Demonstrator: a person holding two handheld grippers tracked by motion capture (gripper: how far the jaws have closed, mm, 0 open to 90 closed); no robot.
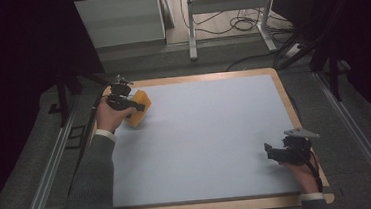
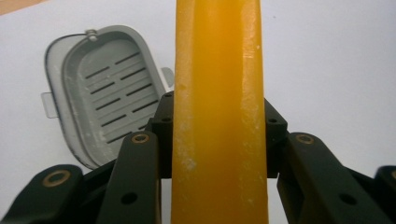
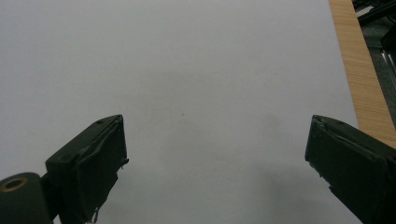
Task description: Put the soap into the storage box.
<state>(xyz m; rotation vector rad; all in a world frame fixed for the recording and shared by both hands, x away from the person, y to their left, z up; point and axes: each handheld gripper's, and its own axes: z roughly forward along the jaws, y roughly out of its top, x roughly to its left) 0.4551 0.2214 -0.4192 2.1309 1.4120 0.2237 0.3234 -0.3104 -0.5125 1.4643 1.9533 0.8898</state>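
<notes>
My left gripper (image 1: 134, 106) is clamped on the yellow bar (image 1: 138, 108) — soap, probably — upper left of frame above the grey dish (image 2: 105, 91), right gripper (image 1: 277, 153) jaws apart, idle — slick sides could slip.

The table (image 1: 201, 138) was viewed from above the person's side by the high view, faced forward and down, with floor and furniture legs taken in beyond. The left gripper view was set very close behind its own jaws, looking along them onto the pale tabletop (image 2: 327, 56). The same tabletop (image 3: 187, 70) and wooden edge (image 3: 359, 70) were shared by the right gripper view, aimed down from nearby.
</notes>
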